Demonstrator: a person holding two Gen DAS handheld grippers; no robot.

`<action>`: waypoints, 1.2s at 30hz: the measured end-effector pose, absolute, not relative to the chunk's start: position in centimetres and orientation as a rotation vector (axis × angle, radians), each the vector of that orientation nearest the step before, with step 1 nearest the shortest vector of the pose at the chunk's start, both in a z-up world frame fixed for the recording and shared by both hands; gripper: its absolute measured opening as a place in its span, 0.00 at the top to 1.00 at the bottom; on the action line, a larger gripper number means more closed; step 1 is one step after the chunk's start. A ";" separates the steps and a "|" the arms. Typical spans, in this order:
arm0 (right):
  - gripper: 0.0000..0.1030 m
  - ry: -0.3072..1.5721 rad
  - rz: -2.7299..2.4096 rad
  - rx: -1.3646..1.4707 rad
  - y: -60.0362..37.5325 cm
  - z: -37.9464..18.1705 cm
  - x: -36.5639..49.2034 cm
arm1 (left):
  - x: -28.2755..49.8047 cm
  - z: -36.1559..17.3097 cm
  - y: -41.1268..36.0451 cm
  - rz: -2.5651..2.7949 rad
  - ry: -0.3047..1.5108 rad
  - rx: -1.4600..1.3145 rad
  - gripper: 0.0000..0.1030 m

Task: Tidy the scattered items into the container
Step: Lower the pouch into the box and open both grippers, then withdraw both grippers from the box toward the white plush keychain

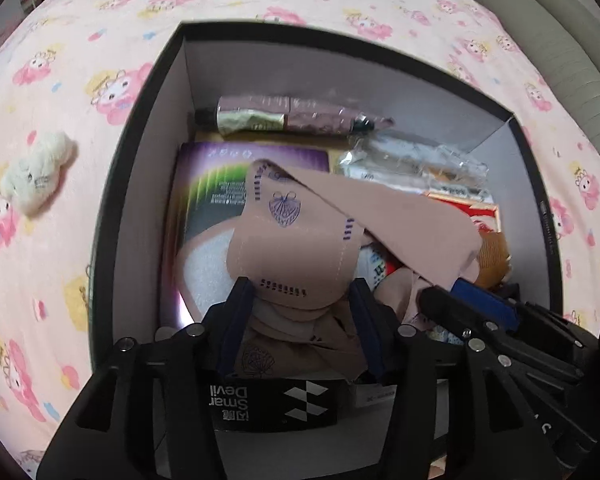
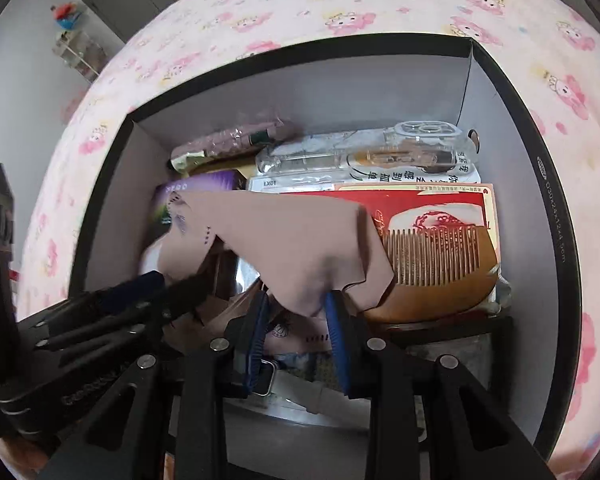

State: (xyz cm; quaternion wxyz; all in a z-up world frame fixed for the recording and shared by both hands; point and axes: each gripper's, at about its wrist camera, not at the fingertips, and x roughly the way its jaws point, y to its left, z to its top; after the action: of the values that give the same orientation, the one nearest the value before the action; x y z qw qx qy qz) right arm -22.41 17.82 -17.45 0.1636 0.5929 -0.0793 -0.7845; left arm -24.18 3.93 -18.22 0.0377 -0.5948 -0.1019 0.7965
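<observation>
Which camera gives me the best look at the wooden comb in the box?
The right wrist view. There the wooden comb lies in plain sight on its red card, teeth visible, with only its left end under the pink cloth. In the left wrist view only a small brown part of the comb shows past the cloth, at the box's right side.

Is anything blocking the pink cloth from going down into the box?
No barrier: the pink cloth, held between both grippers' fingers, is already inside the box. Below lie the purple packet and boxed comb, so it lands on those.
</observation>
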 end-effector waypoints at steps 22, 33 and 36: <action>0.70 -0.152 -2.539 1.274 17.8 -7.8 -10.4 | -10.9 -6.3 1.7 2.457 -0.327 -1.352 0.49; 0.70 -0.124 -2.507 1.232 14.5 -6.7 -7.5 | -7.7 -4.9 -1.3 2.505 -0.317 -1.314 0.49; 0.70 -0.093 -2.500 1.233 13.3 -6.5 -7.1 | -7.0 -4.7 -2.3 2.518 -0.317 -1.315 0.49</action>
State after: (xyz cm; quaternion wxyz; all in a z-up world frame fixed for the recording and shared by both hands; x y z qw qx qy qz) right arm -7.08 13.29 -6.52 0.1753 0.4353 -0.0327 -0.8824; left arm -7.01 -2.31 -4.68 0.1412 -0.4554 -0.1098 0.8722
